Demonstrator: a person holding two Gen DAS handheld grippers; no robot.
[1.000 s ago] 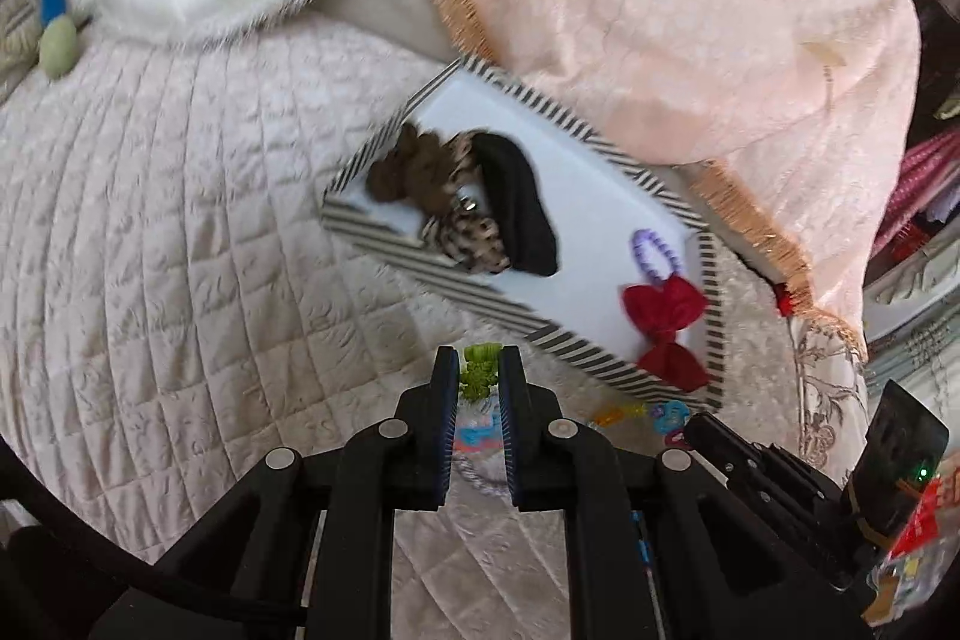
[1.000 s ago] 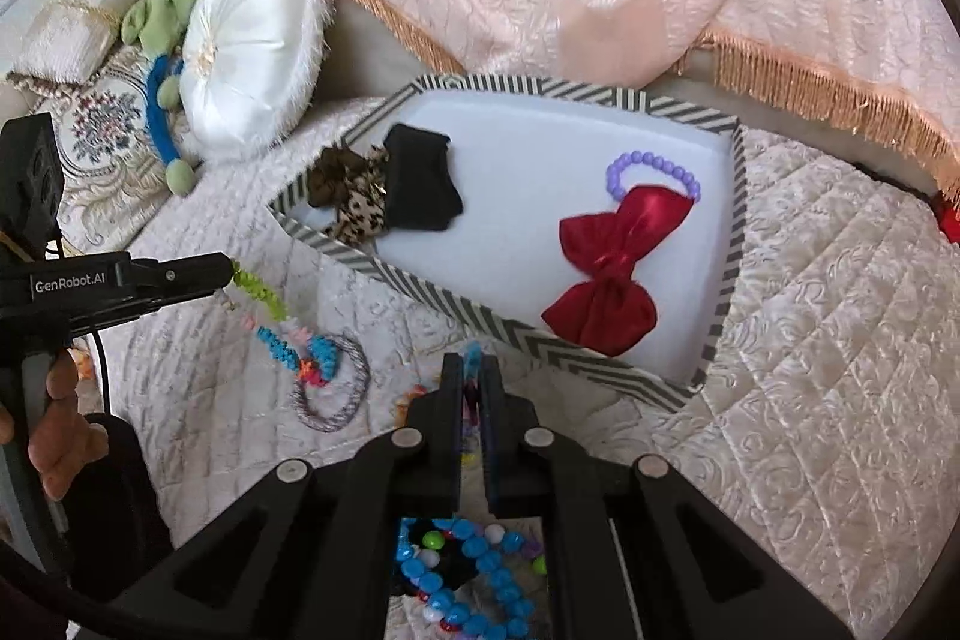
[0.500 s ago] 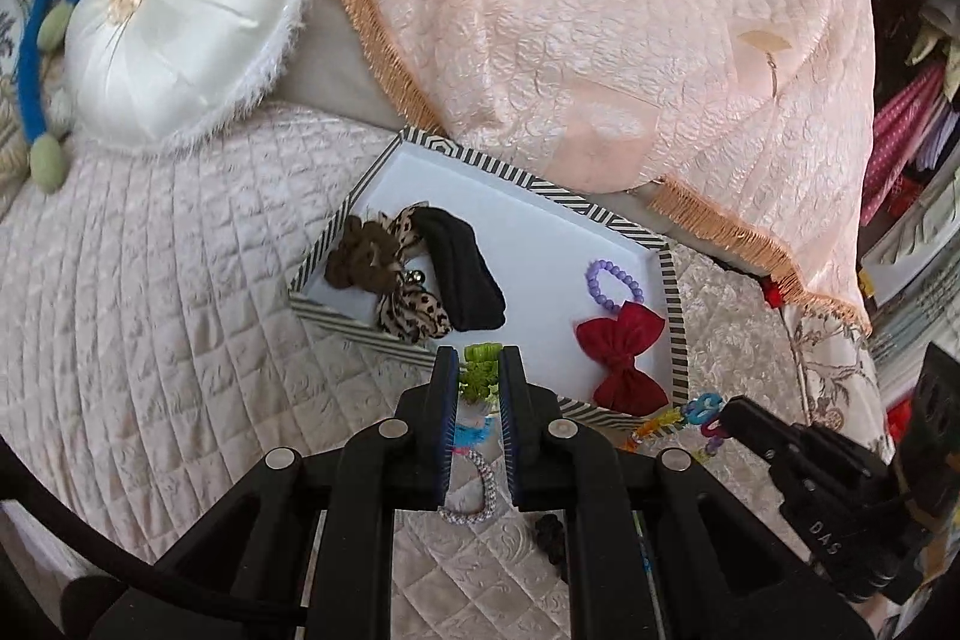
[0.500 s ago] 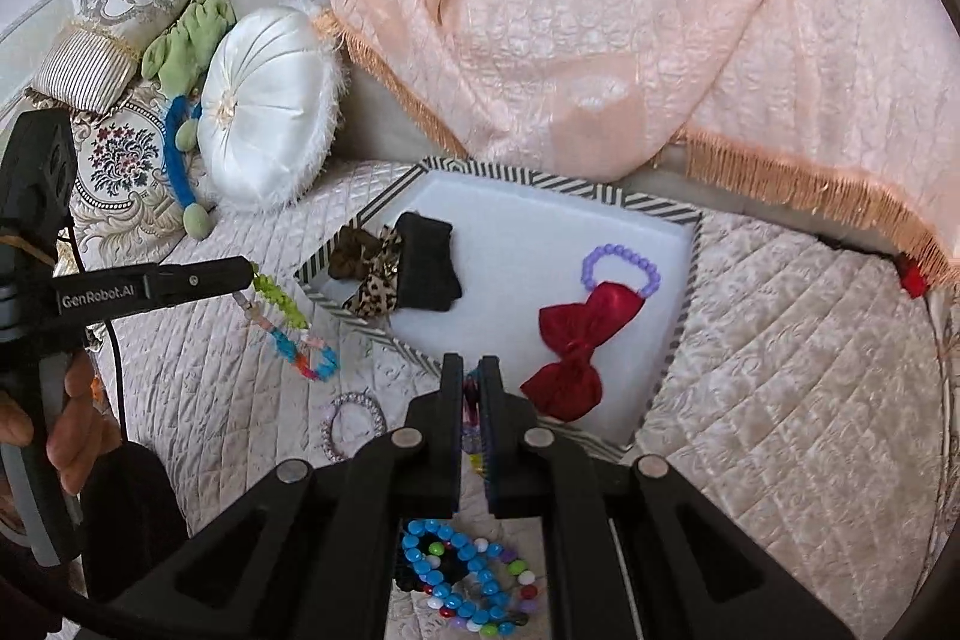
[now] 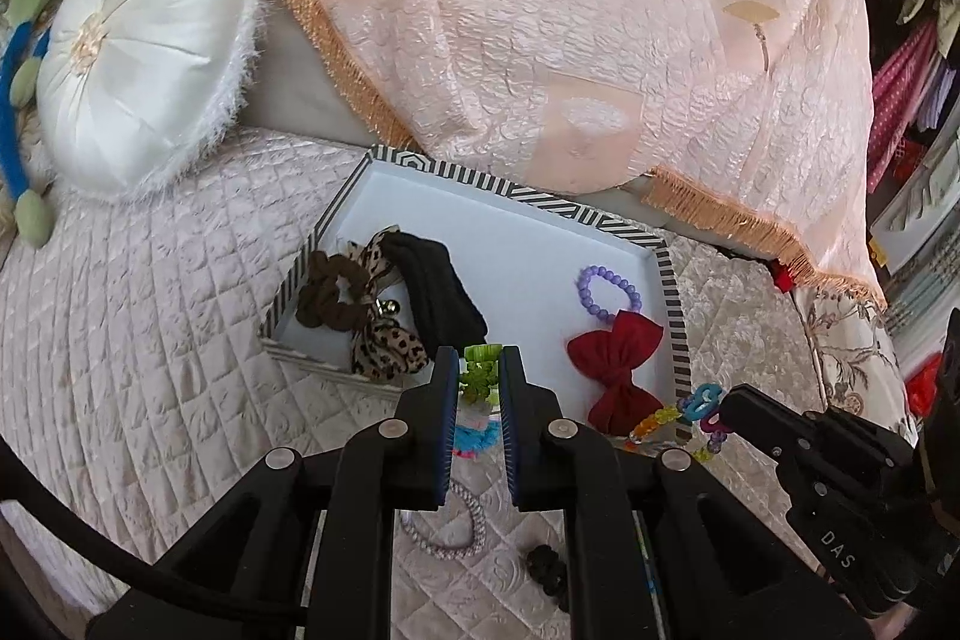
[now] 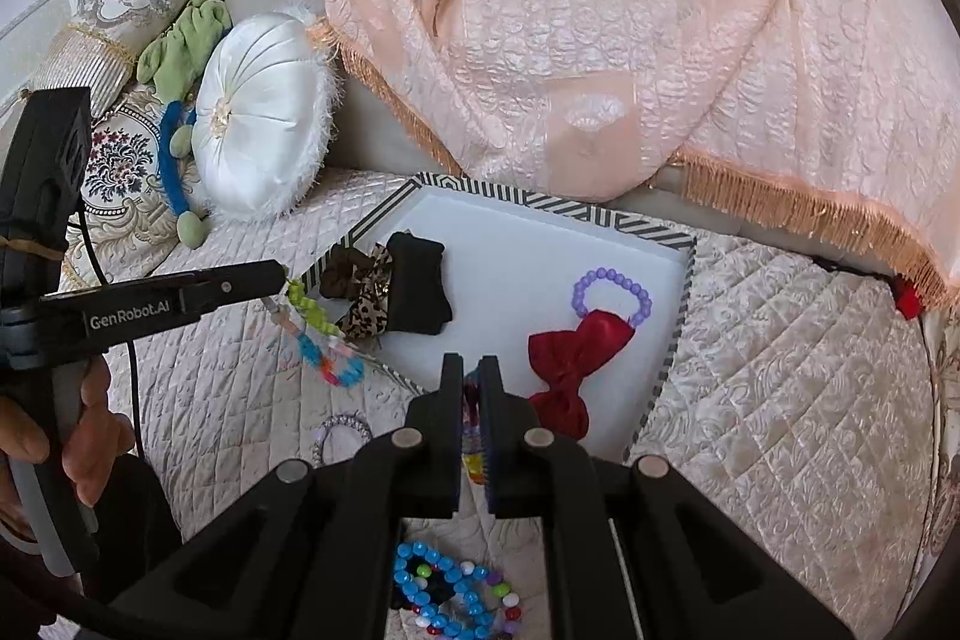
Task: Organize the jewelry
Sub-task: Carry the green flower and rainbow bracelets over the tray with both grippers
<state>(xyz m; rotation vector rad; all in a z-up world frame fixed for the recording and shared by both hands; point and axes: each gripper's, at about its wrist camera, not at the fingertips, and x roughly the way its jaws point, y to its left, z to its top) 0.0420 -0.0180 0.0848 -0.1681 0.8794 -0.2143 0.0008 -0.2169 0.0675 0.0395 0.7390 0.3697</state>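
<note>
Left gripper is clamped on a multicoloured bead chain whose green end shows between its fingers, hanging above the quilt just beside the striped tray. Right gripper is closed on another colourful bead strand over the tray's near edge; a red bow and purple bead bracelet lie inside

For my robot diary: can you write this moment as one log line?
left gripper: shut on green-topped colourful plastic link chain | right gripper: shut on multicoloured bead chain | striped-rim white tray: ahead
</note>
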